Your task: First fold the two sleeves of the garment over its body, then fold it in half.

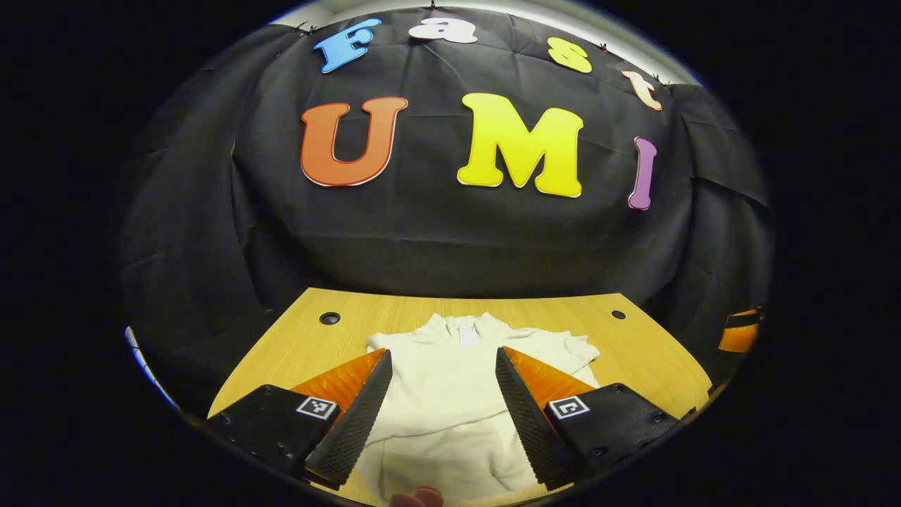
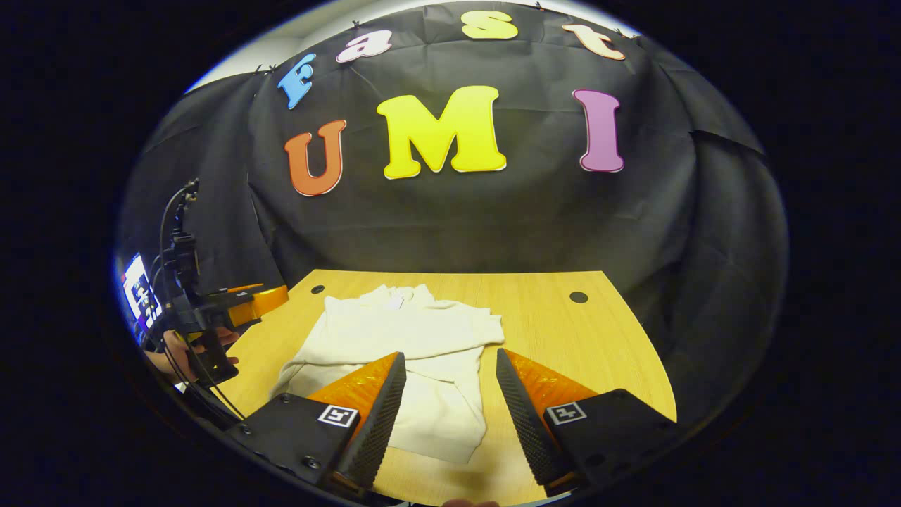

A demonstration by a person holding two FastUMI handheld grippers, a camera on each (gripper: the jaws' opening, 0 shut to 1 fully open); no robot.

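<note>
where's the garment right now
The white garment lies flat on the wooden table, collar toward the booth's wall, straight ahead of the open left gripper. In the right gripper view it sits left of centre.

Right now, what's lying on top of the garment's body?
A sleeve lies folded across the cream garment on the wooden table. Both grippers hover open, holding nothing. What lies beneath the folded layers is covered.
</note>
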